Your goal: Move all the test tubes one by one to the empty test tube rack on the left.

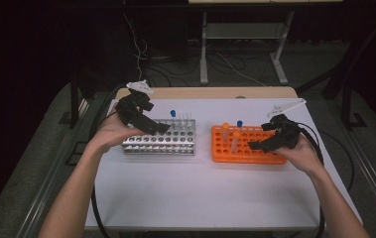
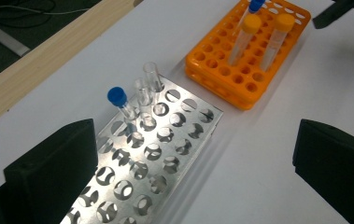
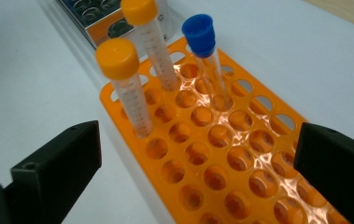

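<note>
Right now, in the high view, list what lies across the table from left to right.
Left gripper → metal rack → blue-capped tube standing in that rack → orange rack → right gripper at the orange rack's right end.

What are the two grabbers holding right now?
Nothing. The left gripper is open over the metal rack, and the right gripper is open over the orange rack. The tubes stand untouched in their holes.
</note>
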`<state>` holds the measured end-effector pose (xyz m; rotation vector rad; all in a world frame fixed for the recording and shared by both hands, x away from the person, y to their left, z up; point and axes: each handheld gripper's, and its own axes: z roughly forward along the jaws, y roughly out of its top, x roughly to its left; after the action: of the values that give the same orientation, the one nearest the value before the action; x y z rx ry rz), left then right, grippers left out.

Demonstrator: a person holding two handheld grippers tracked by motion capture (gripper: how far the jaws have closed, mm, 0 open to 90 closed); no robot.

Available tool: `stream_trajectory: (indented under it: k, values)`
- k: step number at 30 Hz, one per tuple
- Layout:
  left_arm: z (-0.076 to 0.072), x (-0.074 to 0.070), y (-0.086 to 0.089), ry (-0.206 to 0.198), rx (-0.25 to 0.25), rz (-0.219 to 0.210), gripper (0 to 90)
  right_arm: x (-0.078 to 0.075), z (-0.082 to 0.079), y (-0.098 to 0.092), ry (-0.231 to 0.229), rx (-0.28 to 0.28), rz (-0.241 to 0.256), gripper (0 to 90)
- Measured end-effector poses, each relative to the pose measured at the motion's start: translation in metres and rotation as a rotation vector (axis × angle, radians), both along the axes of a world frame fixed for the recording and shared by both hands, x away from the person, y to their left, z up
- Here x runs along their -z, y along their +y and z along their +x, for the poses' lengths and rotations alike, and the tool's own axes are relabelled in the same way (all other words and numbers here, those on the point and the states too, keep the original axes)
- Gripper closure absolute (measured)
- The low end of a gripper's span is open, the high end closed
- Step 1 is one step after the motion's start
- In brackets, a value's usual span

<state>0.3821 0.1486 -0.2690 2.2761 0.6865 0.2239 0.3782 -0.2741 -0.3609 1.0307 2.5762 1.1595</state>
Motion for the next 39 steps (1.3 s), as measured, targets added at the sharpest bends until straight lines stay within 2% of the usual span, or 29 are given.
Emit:
stream_trajectory:
  k: [9, 16, 18, 23, 25, 27, 30, 36, 39]
  values:
    - [-0.009, 0.001, -0.005, -0.027, 0.022, 0.014, 0.0, 0.005, 0.016, 0.01, 0.001, 0.018, -0.034, 0.4]
    - [-0.011, 0.003, -0.005, -0.024, 0.025, 0.014, 0.0, 0.018, 0.027, 0.013, 0.018, 0.049, -0.06, 0.6]
    - [-0.011, 0.003, -0.004, -0.03, 0.024, 0.016, 0.0, 0.021, 0.03, 0.014, 0.018, 0.047, -0.058, 6.5]
    - [-0.011, 0.003, -0.002, -0.033, 0.018, 0.013, 0.0, 0.026, 0.035, 0.021, 0.025, 0.046, -0.069, 7.0]
    - [-0.011, 0.004, -0.001, -0.031, 0.018, 0.016, 0.0, 0.028, 0.036, 0.023, 0.013, 0.042, -0.062, 17.5]
    - [-0.012, 0.005, -0.001, -0.032, 0.015, 0.017, 0.0, 0.029, 0.037, 0.026, 0.008, 0.044, -0.061, 20.7]
    - [-0.012, 0.007, 0.0, -0.041, 0.016, 0.022, 0.0, 0.03, 0.038, 0.03, -0.001, 0.042, -0.066, 31.7]
    - [-0.013, 0.012, -0.001, -0.034, 0.015, 0.032, 0.0, 0.033, 0.039, 0.037, -0.026, 0.031, -0.076, 50.6]
    - [-0.013, 0.014, -0.002, -0.032, 0.019, 0.039, 0.0, 0.035, 0.04, 0.039, -0.031, 0.04, -0.085, 55.7]
